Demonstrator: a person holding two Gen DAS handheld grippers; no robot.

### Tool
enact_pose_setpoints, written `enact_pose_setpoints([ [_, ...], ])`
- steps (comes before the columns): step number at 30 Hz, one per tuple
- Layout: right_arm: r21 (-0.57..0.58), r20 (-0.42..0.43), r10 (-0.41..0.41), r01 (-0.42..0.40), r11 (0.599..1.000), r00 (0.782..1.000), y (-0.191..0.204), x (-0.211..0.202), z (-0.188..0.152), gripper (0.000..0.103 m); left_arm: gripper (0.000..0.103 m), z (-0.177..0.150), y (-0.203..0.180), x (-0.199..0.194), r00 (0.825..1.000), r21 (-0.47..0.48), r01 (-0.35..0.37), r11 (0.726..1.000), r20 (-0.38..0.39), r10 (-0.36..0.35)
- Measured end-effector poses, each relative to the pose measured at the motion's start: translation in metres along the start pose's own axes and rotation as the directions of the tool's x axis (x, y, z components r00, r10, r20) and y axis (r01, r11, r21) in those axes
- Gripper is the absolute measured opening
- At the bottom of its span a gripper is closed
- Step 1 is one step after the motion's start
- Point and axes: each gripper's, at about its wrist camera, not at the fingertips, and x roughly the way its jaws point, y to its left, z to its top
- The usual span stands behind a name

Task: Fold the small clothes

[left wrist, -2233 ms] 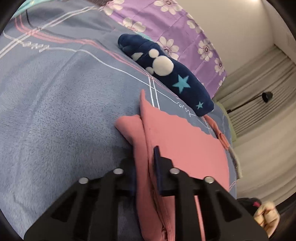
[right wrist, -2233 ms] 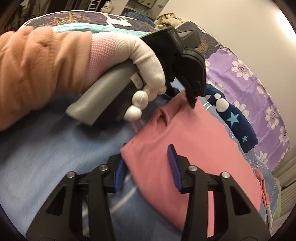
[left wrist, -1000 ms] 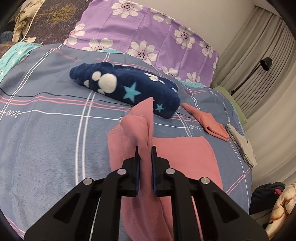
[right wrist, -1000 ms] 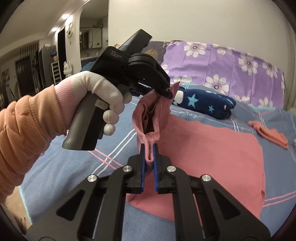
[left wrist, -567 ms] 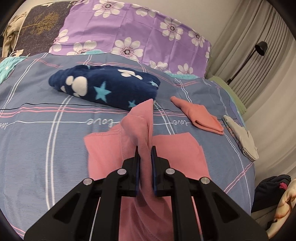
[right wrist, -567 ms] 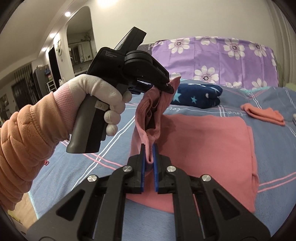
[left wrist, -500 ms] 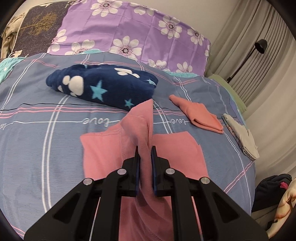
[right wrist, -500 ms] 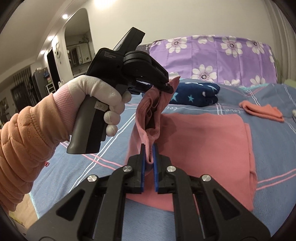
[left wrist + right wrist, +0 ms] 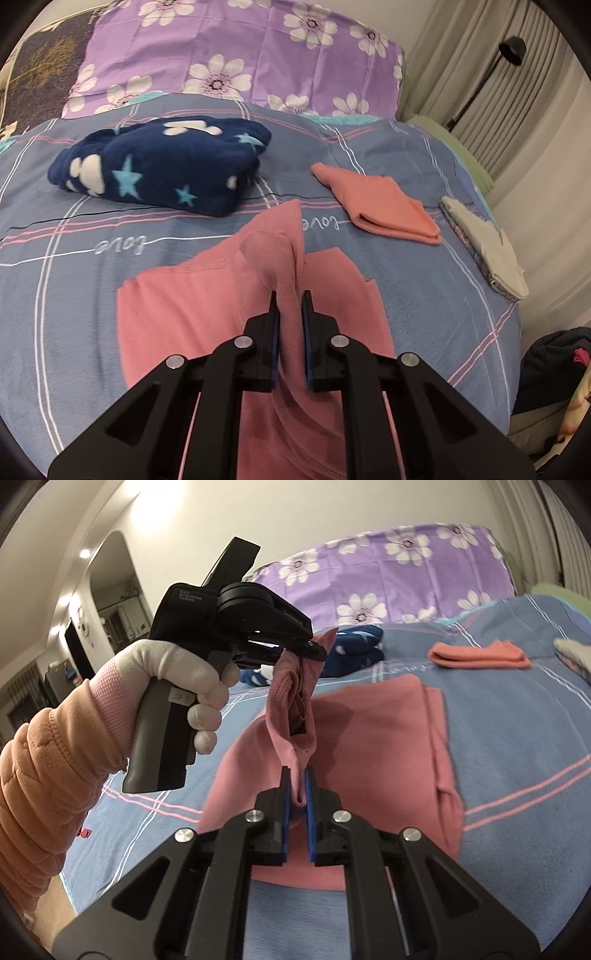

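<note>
Both tools are clamped on the same lifted edge of the pink shirt [image 9: 207, 317]: the left tool [image 9: 287, 306] has its jaws nearly closed with a bunched ridge of fabric squeezed between them, and the right tool [image 9: 296, 786] is pinching a thin fold the same way, while the rest of the shirt lies flat on the bed [image 9: 55, 258]. Looks like the fold-over step, so I'd keep both grips level with each other and the edge taut, carry it across together, then lay it down so the edges line up and nothing bunches underneath. The right view is the handy one: it shows the gloved hand [image 9: 177, 679] on the left tool and the fabric hanging between the two grips. The left view instead shows a navy star blanket [image 9: 162, 166], a folded orange cloth [image 9: 388, 206] and a pale folded piece [image 9: 484, 247] further up the bed.
</note>
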Motion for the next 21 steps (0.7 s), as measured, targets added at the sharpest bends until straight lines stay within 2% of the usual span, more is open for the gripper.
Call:
enact_pose_setpoints([
  [8, 0.095, -0.010, -0.017, 0.018, 0.995, 1.000, -0.041, -0.002, -0.005, 0.007, 0.010, 0.003, -0.030, 0.035, 0.999, 0.024, -0.031, 0.999, -0.041, 0.032],
  [13, 0.132, -0.013, -0.013, 0.015, 0.991, 1.000, -0.054, -0.008, -0.009, 0.006, 0.010, 0.002, -0.056, 0.047, 0.998, 0.089, -0.030, 0.996, -0.053, 0.035],
  [21, 0.171, -0.044, -0.028, 0.035, 0.985, 0.999, -0.071, -0.010, -0.019, 0.006, 0.010, -0.009, -0.082, 0.074, 0.991, 0.175, -0.093, 0.980, -0.083, 0.109],
])
